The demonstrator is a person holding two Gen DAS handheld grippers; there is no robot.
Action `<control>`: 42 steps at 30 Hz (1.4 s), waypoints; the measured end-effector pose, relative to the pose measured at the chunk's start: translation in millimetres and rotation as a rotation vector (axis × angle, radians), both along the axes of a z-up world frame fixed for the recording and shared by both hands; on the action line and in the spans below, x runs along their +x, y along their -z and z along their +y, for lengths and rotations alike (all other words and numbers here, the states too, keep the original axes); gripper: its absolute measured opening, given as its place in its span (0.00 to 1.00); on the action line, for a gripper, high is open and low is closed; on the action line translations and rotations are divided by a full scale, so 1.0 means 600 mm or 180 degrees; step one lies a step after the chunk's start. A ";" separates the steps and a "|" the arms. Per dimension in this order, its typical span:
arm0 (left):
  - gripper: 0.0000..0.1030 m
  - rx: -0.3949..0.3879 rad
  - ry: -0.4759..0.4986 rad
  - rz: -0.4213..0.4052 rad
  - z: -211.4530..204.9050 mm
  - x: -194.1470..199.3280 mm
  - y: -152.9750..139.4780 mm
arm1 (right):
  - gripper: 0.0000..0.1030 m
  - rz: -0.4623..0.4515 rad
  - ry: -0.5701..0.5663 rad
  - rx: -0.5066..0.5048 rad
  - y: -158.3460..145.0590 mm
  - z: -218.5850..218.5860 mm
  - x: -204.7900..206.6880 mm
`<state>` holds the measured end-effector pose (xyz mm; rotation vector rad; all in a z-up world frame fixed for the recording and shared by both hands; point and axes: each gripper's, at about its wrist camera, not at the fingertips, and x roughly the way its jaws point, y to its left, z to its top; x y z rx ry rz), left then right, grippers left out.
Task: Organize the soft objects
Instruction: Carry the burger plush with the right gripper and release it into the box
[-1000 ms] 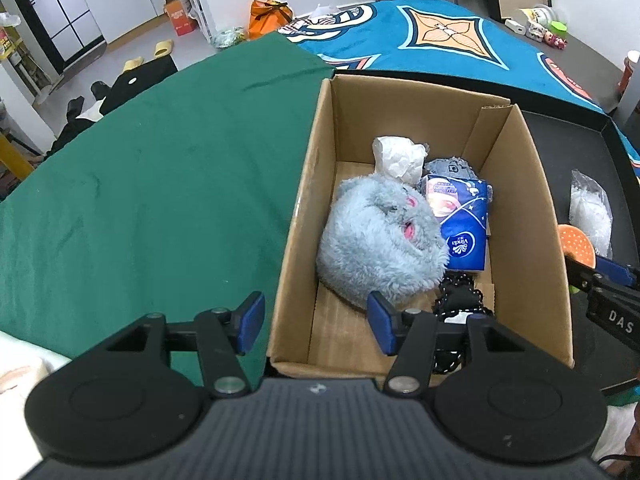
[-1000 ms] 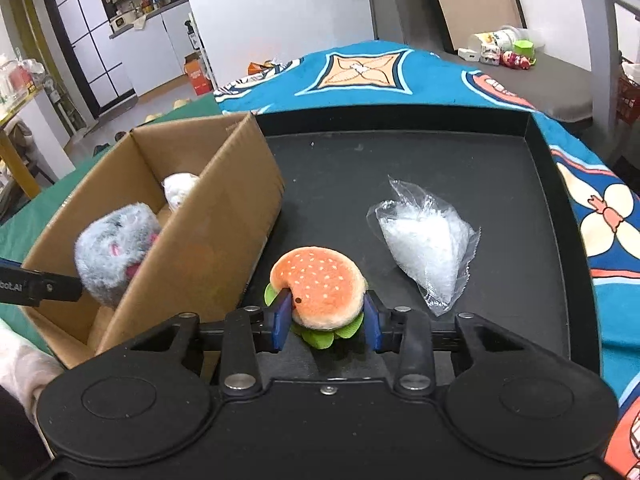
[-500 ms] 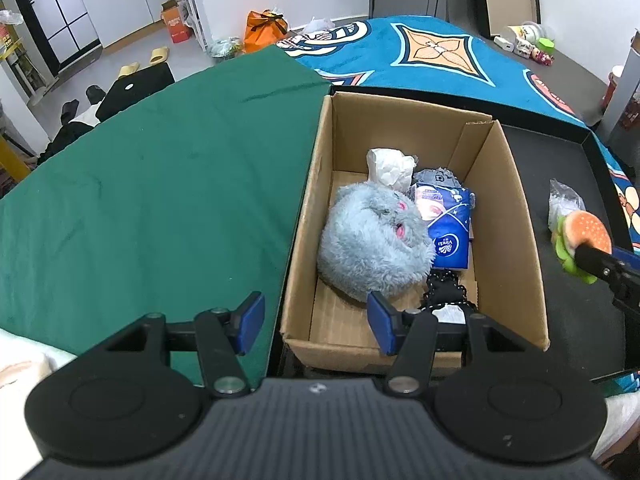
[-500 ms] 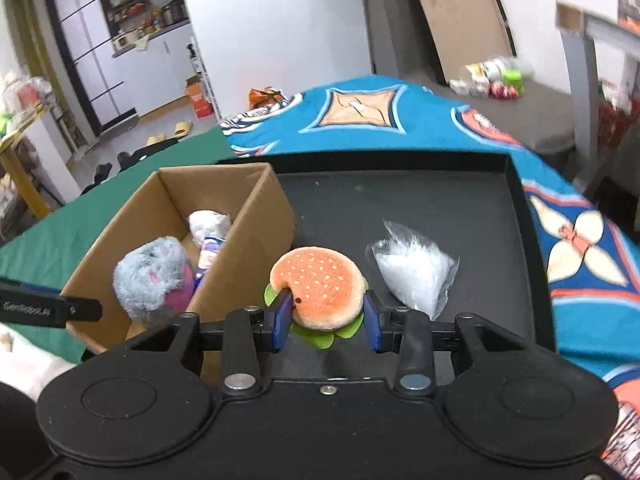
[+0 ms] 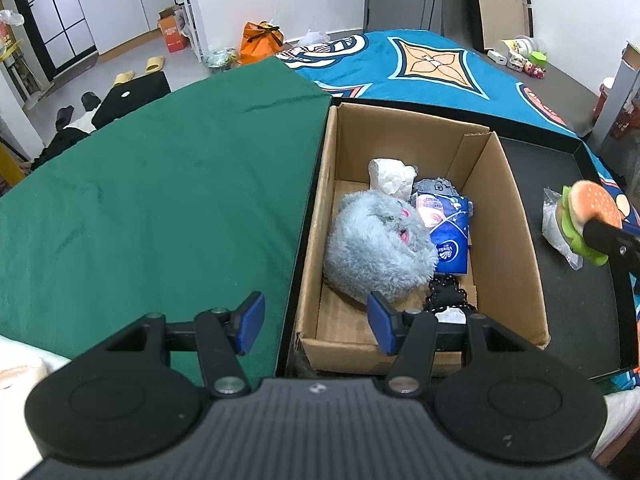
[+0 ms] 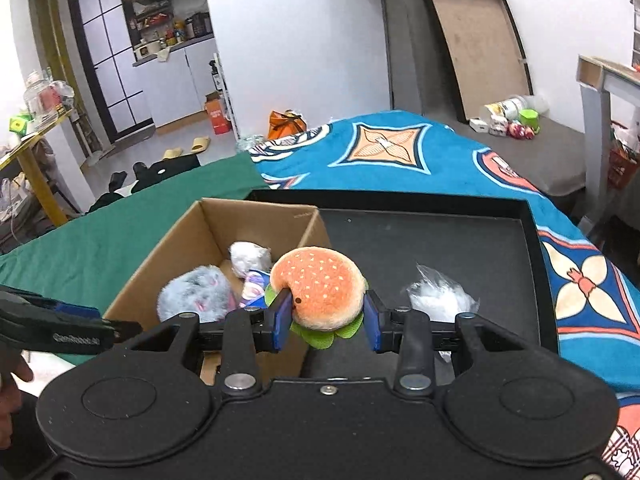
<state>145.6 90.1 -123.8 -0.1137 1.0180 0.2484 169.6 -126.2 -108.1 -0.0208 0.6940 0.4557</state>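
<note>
Right wrist view: the right gripper [image 6: 325, 322] was clamped on a plush burger [image 6: 318, 288], blue pads pressed into the bun from both sides, green lettuce fringe poking out underneath. Gripper pointed fwd and somewhat down, burger held up in the air over the near right corner of the cardboard box [image 6: 176, 252] and the black tray [image 6: 440, 240]. Just right of the burger, a clear plastic bag w/ white filling [image 6: 440, 298] lay on the tray floor.

Left wrist view: the left gripper [image 5: 316, 322] stood about half open w/ nothing between its pads; aimed steeply down at the near end of the box [image 5: 508, 216]. Its left pad hung over the green cloth [image 5: 160, 200], its right pad over the box interior, near box wall below the gap. The burger [image 5: 592, 208] showed at the right edge of this view, pinched by the other gripper's dark finger, off the tray, beyond the box's right wall.

Inside the box: a grey fluffy plush [image 5: 376, 248] against the left wall, a blue tissue pack [image 5: 450, 236] touching its right side, a crumpled white wad [image 5: 390, 176] at the far end, sth black [image 5: 446, 298] at the near end – can't tell what. The box sat in the tray's left part, tray on a table covered w/ green cloth and a blue patterned cloth [image 5: 432, 68].
</note>
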 end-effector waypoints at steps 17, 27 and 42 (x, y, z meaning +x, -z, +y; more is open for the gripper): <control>0.14 -0.0471 -0.0134 -0.0252 0.047 -0.015 0.020 | 0.39 0.0238 -0.0506 0.0122 -0.007 0.111 -0.017; 0.13 -0.0656 -0.0208 -0.0354 0.068 -0.020 0.022 | 0.51 0.0463 -0.0434 0.0147 -0.022 0.140 0.003; 0.33 -0.0415 -0.0238 -0.0287 0.047 -0.032 -0.009 | 0.60 0.0328 -0.0035 0.0130 -0.025 0.042 0.022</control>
